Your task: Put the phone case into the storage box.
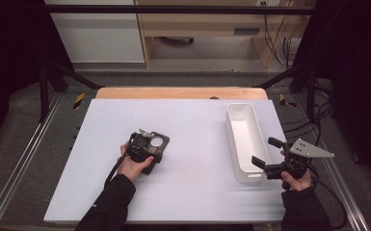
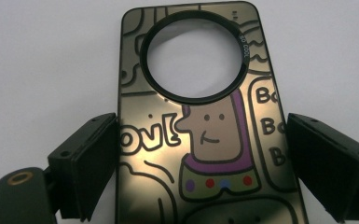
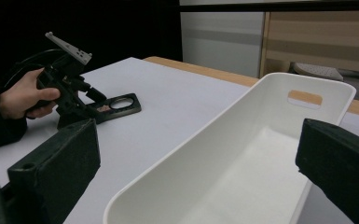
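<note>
I am holding two grippers over the white desk [image 1: 192, 192], one in each hand. My left gripper [image 1: 142, 153] is sitting left of the middle of the desk, and its two black fingers [image 2: 93, 163] are standing on either side of one phone case [image 2: 200, 135] that is lying flat on the desk. The left finger is touching or just beside the case's edge and the right finger is showing a thin gap, so the fingers are spread, not clenched on it. The case is a shiny gold-brown one with one large round camera opening at its far end and a cartoon figure with four coloured dots drawn on it. My right gripper [image 1: 269, 156] is hanging at the near right, with its two fingers [image 3: 56, 163] released and wide apart, straddling the near end of one long white bin [image 1: 243, 139]. The bin is standing on the right side of the desk, running near to far, with one slot handle in its far wall.
</note>
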Demonstrator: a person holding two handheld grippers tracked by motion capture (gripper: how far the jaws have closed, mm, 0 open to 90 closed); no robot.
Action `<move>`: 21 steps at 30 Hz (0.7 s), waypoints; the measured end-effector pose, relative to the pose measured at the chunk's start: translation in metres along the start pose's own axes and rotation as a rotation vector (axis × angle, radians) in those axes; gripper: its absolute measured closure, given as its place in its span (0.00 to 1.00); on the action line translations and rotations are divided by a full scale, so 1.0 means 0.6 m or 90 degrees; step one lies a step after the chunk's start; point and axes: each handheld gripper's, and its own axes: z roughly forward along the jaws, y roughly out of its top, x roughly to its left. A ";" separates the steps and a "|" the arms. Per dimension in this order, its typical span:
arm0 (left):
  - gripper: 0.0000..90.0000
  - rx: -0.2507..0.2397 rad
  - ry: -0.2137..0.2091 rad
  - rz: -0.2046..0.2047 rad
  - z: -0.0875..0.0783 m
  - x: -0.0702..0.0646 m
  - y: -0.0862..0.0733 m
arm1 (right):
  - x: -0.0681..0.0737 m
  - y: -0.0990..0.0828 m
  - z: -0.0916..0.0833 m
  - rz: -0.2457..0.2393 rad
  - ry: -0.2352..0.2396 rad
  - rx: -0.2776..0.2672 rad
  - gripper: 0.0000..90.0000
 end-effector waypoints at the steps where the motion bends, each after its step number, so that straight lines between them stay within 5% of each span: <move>1: 0.13 0.000 0.003 0.001 0.000 0.000 0.000 | 0.000 0.000 0.000 0.000 0.000 0.000 0.00; 21: 0.13 -0.063 -0.017 0.014 -0.056 -0.004 0.011 | 0.000 0.002 -0.002 -0.001 0.002 -0.003 0.00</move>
